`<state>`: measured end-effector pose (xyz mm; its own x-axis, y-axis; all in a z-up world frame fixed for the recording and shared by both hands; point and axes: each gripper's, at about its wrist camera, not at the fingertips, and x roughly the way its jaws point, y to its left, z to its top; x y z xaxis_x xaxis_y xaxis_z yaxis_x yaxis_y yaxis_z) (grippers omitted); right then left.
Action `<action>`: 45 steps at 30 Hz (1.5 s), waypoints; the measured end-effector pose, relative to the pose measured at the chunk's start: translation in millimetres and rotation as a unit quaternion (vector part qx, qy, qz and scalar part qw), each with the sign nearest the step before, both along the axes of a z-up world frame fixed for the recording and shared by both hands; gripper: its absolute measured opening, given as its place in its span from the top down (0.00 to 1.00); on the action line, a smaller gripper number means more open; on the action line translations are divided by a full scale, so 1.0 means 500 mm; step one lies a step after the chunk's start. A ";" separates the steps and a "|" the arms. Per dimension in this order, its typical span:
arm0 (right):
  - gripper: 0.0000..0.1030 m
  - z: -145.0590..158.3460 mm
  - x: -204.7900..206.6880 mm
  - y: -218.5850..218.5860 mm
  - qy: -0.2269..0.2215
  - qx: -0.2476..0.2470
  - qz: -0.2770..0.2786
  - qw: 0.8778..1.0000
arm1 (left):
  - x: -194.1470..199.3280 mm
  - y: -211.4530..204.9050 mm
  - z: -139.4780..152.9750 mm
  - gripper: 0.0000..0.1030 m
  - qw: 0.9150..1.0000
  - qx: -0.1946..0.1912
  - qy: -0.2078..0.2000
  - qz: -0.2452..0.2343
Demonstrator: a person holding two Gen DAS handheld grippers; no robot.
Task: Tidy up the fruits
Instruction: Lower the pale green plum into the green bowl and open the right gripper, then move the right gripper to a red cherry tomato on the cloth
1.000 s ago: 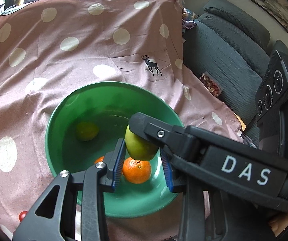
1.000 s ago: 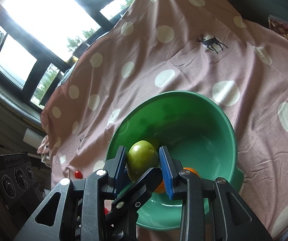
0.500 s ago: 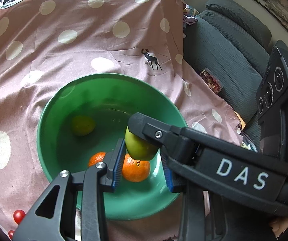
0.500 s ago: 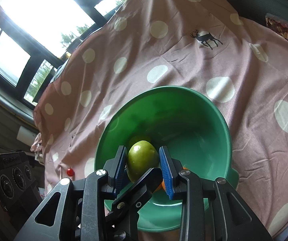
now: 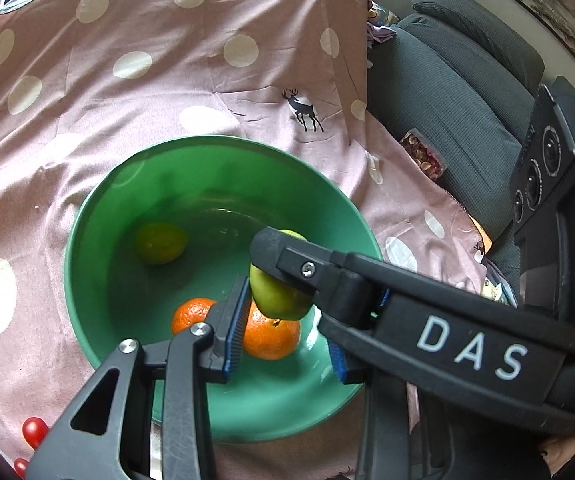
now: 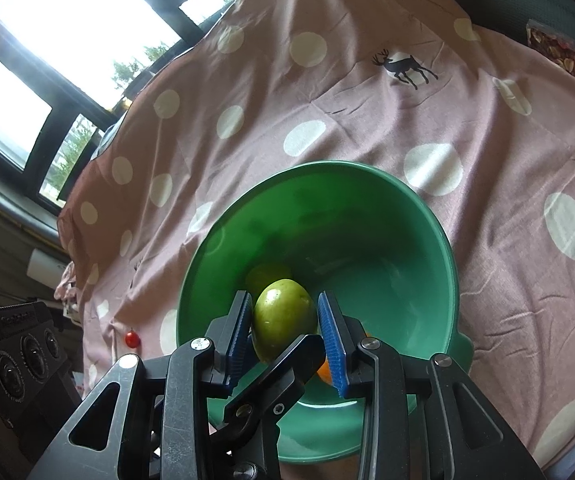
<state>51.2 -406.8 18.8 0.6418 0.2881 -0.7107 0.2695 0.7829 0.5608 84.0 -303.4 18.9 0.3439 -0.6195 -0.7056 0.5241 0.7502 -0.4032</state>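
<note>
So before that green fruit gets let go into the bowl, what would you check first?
1. Grip: right gripper is shut on the green fruit, blue pads on both sides: ok.
2. Position: fruit is over the green bowl, inside its rim: ok.
3. Landing spot: two oranges lie just below the fruit; it may land on them: not ok.
4. Height above the bowl floor: cannot tell.
5. Left gripper is open, empty, but crossed close under the right one: not ok.
6. Yellow-green citrus sits apart on the far side: ok.
</note>
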 end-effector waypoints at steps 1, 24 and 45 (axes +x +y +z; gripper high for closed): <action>0.64 -0.001 0.001 -0.001 0.002 0.000 0.000 1.000 | 0.001 -0.001 -0.002 0.66 1.000 0.001 0.002 0.000; 0.40 0.081 -0.022 0.067 -0.040 -0.065 0.008 0.997 | -0.104 0.237 0.108 0.14 0.992 -0.034 -0.071 0.100; 0.28 0.082 0.018 0.355 -0.043 -0.102 0.215 0.970 | -0.164 0.556 -0.039 0.05 0.964 -0.007 0.024 0.263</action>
<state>60.1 -229.3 59.8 0.5524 0.4012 -0.7307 -0.1470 0.9097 0.3884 2.0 -25.3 -0.6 0.5801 -0.3775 -0.7217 0.0519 0.9014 -0.4298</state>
